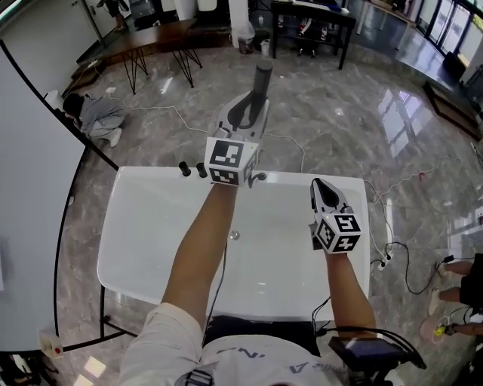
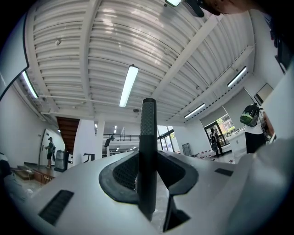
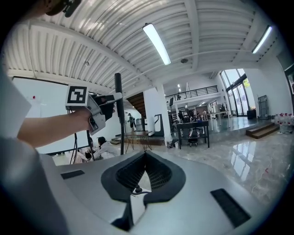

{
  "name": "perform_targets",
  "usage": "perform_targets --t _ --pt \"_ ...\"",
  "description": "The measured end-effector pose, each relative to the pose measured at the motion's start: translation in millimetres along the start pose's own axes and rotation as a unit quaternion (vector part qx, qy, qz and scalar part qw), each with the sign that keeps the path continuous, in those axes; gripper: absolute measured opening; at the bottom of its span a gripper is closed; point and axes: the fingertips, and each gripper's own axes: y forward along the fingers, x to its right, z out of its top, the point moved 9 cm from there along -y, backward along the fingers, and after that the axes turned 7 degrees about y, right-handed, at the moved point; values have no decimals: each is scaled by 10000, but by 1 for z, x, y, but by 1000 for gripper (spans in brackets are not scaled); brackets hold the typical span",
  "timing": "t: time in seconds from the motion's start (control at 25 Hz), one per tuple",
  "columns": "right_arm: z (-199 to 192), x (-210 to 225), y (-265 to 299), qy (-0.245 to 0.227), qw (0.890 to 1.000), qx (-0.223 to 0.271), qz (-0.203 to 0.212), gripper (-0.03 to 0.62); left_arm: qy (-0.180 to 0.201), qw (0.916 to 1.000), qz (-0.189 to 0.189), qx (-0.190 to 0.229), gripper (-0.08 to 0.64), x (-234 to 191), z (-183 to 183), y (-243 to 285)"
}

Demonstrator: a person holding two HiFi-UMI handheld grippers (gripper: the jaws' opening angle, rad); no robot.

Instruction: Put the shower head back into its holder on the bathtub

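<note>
My left gripper is shut on the shower head, a dark ribbed rod that stands upright between the pads. It hangs over the far rim of the white bathtub, above two black taps and a small chrome fitting. A thin dark hose runs down beside my left arm. My right gripper is over the tub's right side, shut with nothing in it. In the right gripper view the left gripper and the rod show at the left.
A drain sits in the tub floor. A person sits on the marble floor at the far left. Dark tables stand at the back. Cables and a power strip lie right of the tub. A white panel stands on the left.
</note>
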Motion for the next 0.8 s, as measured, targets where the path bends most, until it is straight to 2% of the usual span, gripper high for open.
perform_targets --t 0.36,0.6,0.72,0.8 --pt "-16 0 13 106 9997 -204 30 11 -368 9986 46 377 129 -37 19 31" --pt "0 -8 41 181 9997 52 160 11 -547 9983 125 179 129 -47 -9 43" --pt "-9 -11 47 255 9995 34 190 11 -617 9979 162 78 129 -46 -31 46" --pt "-20 -10 49 248 9995 -66 202 11 -810 9965 179 104 129 -45 -46 48"
